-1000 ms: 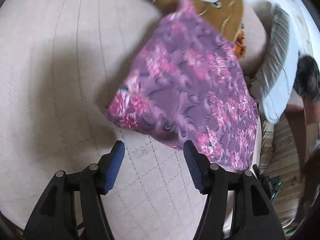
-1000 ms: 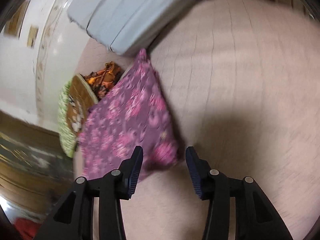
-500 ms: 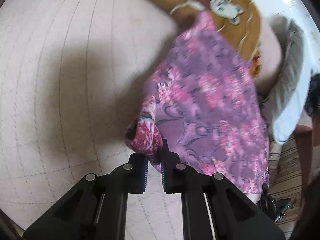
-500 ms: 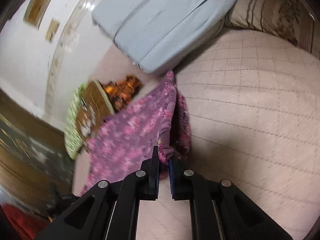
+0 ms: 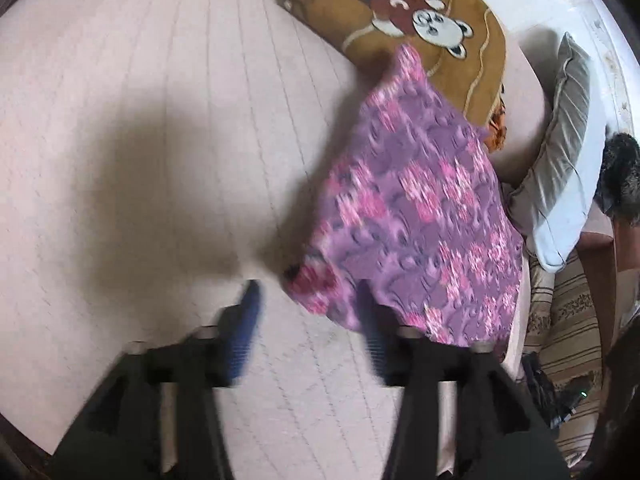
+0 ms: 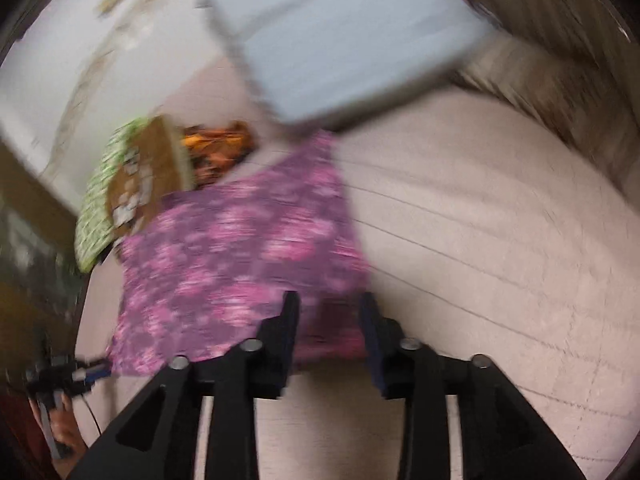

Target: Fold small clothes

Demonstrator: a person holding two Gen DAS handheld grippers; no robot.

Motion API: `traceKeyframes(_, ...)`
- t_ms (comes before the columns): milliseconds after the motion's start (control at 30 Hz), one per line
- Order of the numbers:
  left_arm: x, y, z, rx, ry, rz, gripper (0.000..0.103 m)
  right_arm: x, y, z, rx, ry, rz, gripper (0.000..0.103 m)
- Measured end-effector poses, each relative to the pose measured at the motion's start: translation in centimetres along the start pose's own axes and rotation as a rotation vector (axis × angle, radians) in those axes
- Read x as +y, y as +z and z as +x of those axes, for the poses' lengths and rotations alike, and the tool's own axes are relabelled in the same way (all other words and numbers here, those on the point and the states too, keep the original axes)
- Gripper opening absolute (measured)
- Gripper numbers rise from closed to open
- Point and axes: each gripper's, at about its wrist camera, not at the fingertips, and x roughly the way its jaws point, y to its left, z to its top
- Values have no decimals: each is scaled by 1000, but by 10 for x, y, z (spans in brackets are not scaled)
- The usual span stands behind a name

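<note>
Left gripper [image 5: 308, 320]: jaws opening, spread, nothing pinched. Right gripper [image 6: 328, 332]: jaws opening, spread. Purple floral garment [image 5: 420, 216] lies on the bed [image 5: 160, 120].

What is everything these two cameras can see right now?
Floral garment: one, purple and pink, lying on the bed cover.
Bed cover: one, pale pink, quilted, beneath everything.
Cartoon blanket: one, brown with a green edge, beyond the garment.
Orange cloth: one, between blanket and pillow.
Pillow: one, light blue, at the head of the bed.
Striped cushion: one, beige, beside the pillow.
Left gripper: black, blue pads, jaws opening, nothing clamped.
Right gripper: black, jaws opening over the garment's corner.
</note>
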Motion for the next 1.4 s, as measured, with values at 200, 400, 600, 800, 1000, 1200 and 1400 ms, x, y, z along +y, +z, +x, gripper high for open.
traceKeyframes(200, 25, 27, 8, 44, -28, -74, 54, 120, -37, 29, 93, 98, -315, 55)
traceKeyframes(400, 33, 50, 19, 103, -55, -52, 54, 230, -106, 78, 189, 203, -561, 59)
traceKeyframes(600, 34, 76, 27, 155, -62, 16, 54, 309, -156, 113, 187, 157, -763, 63)
traceKeyframes(800, 25, 98, 36, 188, -58, 122, 54, 348, -189, 132, 131, 29, -917, 67)
traceKeyframes(1000, 8, 124, 48, 197, -82, 154, 54, 356, -194, 141, 45, -83, -931, 52)
traceKeyframes(1200, -21, 138, 64, 193, -85, 191, 56, 348, -181, 134, -10, -43, -867, 11)
traceKeyframes(1400, -54, 143, 83, 188, -77, 244, 58, 342, -175, 116, -57, 23, -810, 10)
